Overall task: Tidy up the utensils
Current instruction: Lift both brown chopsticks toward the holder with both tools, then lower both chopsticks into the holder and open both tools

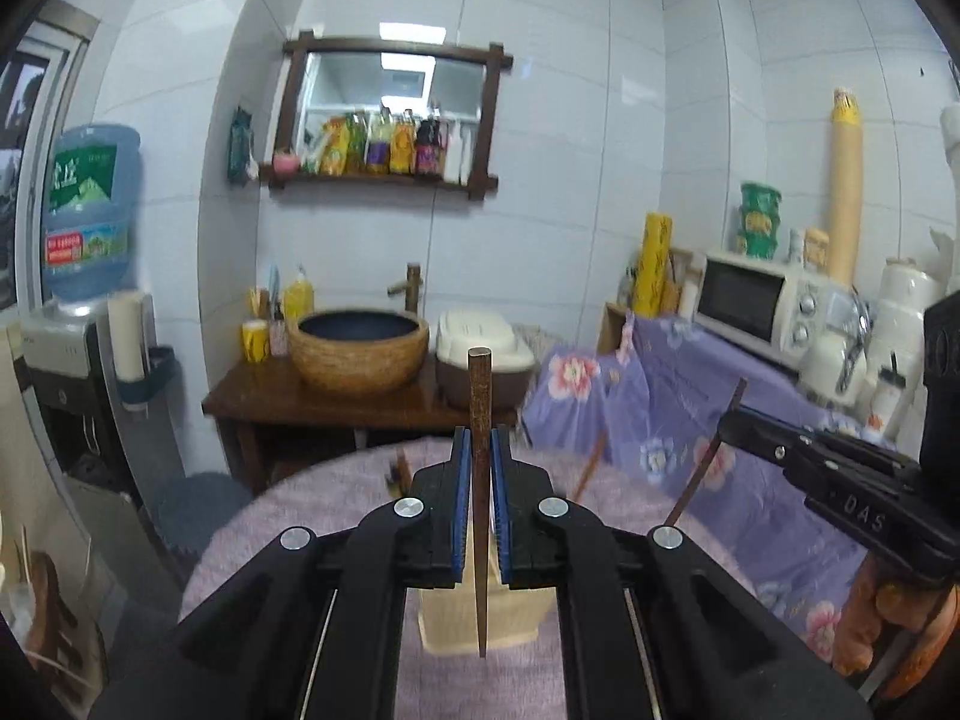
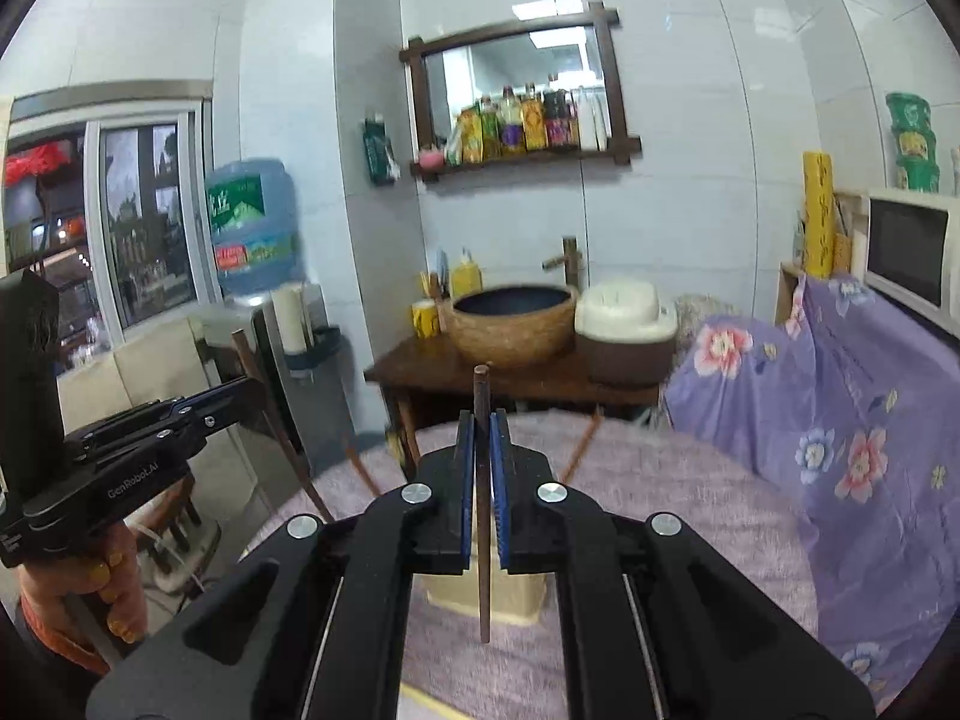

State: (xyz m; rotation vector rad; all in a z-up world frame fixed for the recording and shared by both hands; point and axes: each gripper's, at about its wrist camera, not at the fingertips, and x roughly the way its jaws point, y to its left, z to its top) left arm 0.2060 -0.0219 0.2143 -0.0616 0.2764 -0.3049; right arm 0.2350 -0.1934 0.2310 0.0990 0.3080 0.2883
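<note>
My left gripper (image 1: pixel 480 444) is shut on a dark brown chopstick (image 1: pixel 480 396), held upright above a pale wooden holder (image 1: pixel 444 618) on the round purple-covered table (image 1: pixel 336 492). My right gripper (image 2: pixel 482 426) is shut on a second brown chopstick (image 2: pixel 481 396), also upright above the same holder (image 2: pixel 516 594). The right gripper shows at the right of the left wrist view (image 1: pixel 729 417), its chopstick (image 1: pixel 699 474) slanting down. The left gripper shows at the left of the right wrist view (image 2: pixel 255 387) with its chopstick (image 2: pixel 282 438). More chopsticks (image 2: pixel 579 444) lie on the table (image 2: pixel 660 498) beyond.
Behind the table stand a wooden washstand with a basin (image 1: pixel 360 348) and a rice cooker (image 1: pixel 480 342). A floral-covered counter (image 1: pixel 690 396) with a microwave (image 1: pixel 756 300) is at the right. A water dispenser (image 1: pixel 84 300) stands at the left.
</note>
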